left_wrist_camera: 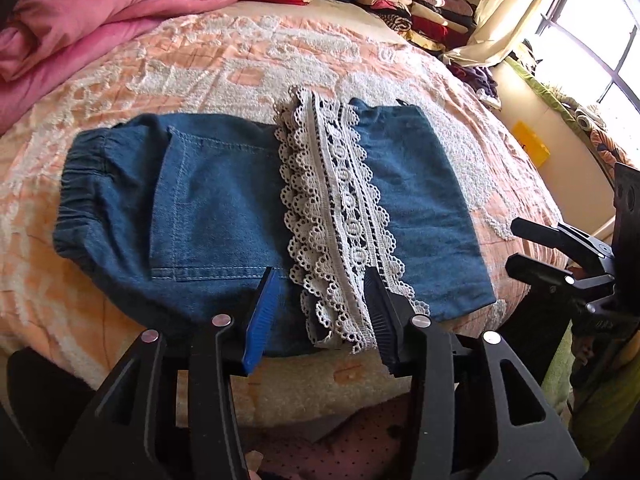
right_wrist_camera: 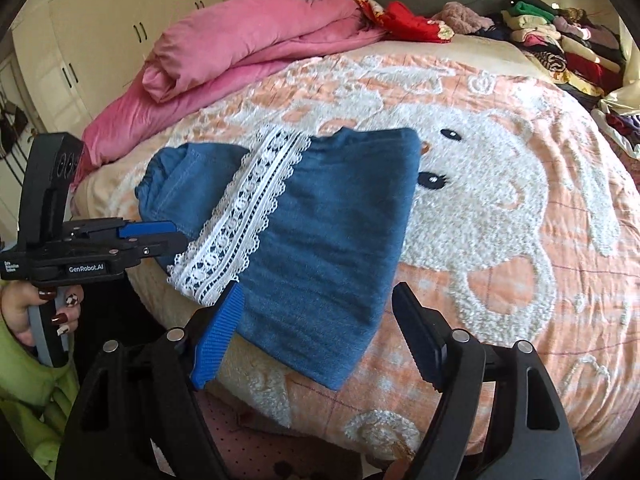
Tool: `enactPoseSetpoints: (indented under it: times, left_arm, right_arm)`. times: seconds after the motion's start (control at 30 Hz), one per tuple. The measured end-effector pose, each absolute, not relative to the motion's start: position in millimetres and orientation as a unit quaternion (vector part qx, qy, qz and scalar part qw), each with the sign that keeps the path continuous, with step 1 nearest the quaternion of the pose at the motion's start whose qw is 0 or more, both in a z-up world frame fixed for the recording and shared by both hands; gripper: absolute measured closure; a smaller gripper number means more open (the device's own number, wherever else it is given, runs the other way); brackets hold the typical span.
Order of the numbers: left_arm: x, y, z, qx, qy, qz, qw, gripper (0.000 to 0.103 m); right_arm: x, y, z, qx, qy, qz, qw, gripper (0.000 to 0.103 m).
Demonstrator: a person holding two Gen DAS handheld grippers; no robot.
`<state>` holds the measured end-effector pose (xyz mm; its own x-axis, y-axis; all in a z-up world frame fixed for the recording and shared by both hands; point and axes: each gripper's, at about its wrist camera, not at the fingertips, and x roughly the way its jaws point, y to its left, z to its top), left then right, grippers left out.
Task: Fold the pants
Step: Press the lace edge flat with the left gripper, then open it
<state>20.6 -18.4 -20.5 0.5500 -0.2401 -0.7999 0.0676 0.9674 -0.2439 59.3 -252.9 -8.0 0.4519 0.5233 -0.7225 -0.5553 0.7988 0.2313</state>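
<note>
Blue denim pants (left_wrist_camera: 224, 208) with a white lace trim (left_wrist_camera: 340, 216) lie folded on the bed near its front edge; they also show in the right wrist view (right_wrist_camera: 320, 232), with the lace (right_wrist_camera: 244, 216) across them. My left gripper (left_wrist_camera: 320, 284) is open and empty, its fingertips just above the near edge of the pants by the lace. My right gripper (right_wrist_camera: 316, 292) is open and empty over the near right corner of the pants. The right gripper also shows in the left wrist view (left_wrist_camera: 516, 244), off the bed's right side. The left gripper shows in the right wrist view (right_wrist_camera: 176, 232), at the pants' left edge.
The bed has a peach and white fleece blanket (right_wrist_camera: 500, 200). A pink duvet (right_wrist_camera: 248, 52) lies folded at the far left. Stacks of folded clothes (left_wrist_camera: 416, 4) sit at the far right by a curtain and window (left_wrist_camera: 592, 40). White wardrobes (right_wrist_camera: 100, 40) stand to the left.
</note>
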Motion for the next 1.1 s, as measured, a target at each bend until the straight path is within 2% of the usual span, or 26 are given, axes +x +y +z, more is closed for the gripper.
enactPoseSetpoints:
  times: [0.3, 0.53, 0.67, 0.83, 0.87, 0.9, 0.93, 1.1]
  left_arm:
    - [16.3, -14.0, -9.0, -0.092, 0.454, -0.082, 0.883, 0.066]
    - [12.7, -10.7, -1.2, -0.092, 0.445, -0.076, 0.887, 0.062]
    - [10.7, -8.2, 2.7, -0.091, 0.439, -0.073, 0.891, 0.054]
    - [7.9, -6.3, 9.7, -0.088, 0.429, -0.070, 0.896, 0.052]
    - [7.9, -5.9, 11.0, -0.088, 0.428, -0.069, 0.897, 0.047]
    - [7.2, -5.4, 12.7, -0.087, 0.426, -0.068, 0.898, 0.041]
    - [6.6, -5.1, 14.1, -0.086, 0.424, -0.067, 0.899, 0.040]
    - [3.9, -0.6, 20.4, -0.086, 0.415, -0.062, 0.904, 0.039]
  right_arm:
    - [57.9, -262.8, 6.2, -0.009, 0.403, 0.306, 0.862, 0.027]
    - [56.7, -268.8, 20.6, -0.006, 0.386, 0.301, 0.872, 0.027]
    - [56.4, -271.1, 27.4, -0.005, 0.379, 0.298, 0.876, 0.027]
    - [56.4, -272.4, 32.3, -0.004, 0.373, 0.293, 0.880, 0.027]
    - [56.5, -271.9, 33.3, -0.005, 0.372, 0.292, 0.881, 0.027]
    - [56.7, -271.6, 34.9, -0.005, 0.370, 0.291, 0.882, 0.015]
    - [57.0, -271.4, 36.7, -0.005, 0.367, 0.288, 0.884, 0.007]
    - [60.0, -271.4, 46.7, -0.002, 0.353, 0.281, 0.892, 0.006]
